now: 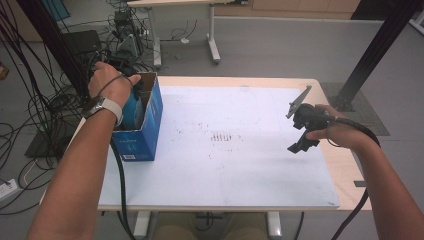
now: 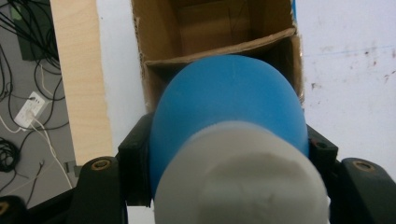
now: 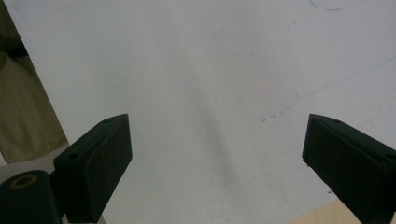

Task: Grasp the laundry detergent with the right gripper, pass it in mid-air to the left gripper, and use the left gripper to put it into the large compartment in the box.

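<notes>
High view: the table (image 1: 300,175) spans the frame, with the box (image 1: 145,135) at left centre and the left gripper (image 1: 131,100) dipping into it, clenched on the blue bottle (image 2: 224,102) with its white cap (image 2: 243,177), which hangs over the box's nearer cell. Judged best: lower it straight, clear of the divider (image 2: 219,49), then release. At right centre, the right gripper (image 1: 300,134) hovers with jaws spread, holding nothing.

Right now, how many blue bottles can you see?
1. The blue bottle is clamped in the left gripper, at the open cardboard box on the table's left. More may be hidden inside the box.
</notes>
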The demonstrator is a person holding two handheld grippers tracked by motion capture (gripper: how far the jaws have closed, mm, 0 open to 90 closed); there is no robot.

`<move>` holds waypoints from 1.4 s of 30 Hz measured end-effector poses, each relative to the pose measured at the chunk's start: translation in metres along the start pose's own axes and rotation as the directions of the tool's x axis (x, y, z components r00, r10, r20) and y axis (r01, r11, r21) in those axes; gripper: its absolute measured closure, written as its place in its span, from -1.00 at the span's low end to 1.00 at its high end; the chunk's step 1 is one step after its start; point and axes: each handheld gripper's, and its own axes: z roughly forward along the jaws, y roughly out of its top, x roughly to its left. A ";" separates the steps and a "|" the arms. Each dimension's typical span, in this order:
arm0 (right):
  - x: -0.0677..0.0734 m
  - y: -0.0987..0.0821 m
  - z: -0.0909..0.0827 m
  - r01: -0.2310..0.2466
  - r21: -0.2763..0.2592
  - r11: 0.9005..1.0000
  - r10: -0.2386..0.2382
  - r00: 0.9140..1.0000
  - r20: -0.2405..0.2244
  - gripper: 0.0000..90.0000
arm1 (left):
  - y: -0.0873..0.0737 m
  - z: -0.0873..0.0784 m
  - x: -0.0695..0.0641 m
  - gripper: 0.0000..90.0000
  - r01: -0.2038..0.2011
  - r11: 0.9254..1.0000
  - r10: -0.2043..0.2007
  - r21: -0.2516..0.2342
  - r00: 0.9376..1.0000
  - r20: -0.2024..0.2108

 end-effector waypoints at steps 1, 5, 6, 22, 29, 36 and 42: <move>0.000 0.000 0.001 -0.003 0.002 1.000 0.003 1.000 -0.001 -0.82 | 0.000 0.000 0.000 -0.17 0.000 1.000 0.000 0.000 1.000 0.000; 0.000 -0.001 0.002 -0.005 0.004 1.000 0.005 1.000 -0.003 -0.82 | -0.002 0.010 -0.002 -0.17 -0.008 1.000 0.008 -0.005 1.000 0.003; 0.000 -0.001 0.003 -0.006 0.005 1.000 0.006 1.000 -0.003 -0.82 | -0.002 0.010 -0.002 -0.17 -0.008 1.000 0.008 -0.005 1.000 0.003; -0.001 -0.005 0.005 -0.017 -0.001 1.000 0.017 1.000 -0.009 -0.83 | -0.007 0.034 -0.005 -0.17 -0.026 1.000 0.026 0.005 1.000 -0.009; 0.000 -0.007 0.009 -0.019 0.002 1.000 0.019 1.000 -0.016 -0.83 | -0.009 0.041 -0.004 -0.17 -0.034 0.999 0.034 0.014 0.999 -0.008; 0.000 -0.007 0.010 -0.021 0.003 1.000 0.021 1.000 -0.020 -0.83 | -0.010 0.051 -0.005 -0.17 -0.037 0.999 0.037 0.031 0.999 -0.001; 0.000 -0.009 0.013 -0.024 0.005 1.000 0.024 0.999 -0.025 -0.83 | -0.012 0.058 -0.004 -0.17 -0.034 0.999 0.034 0.033 0.999 0.006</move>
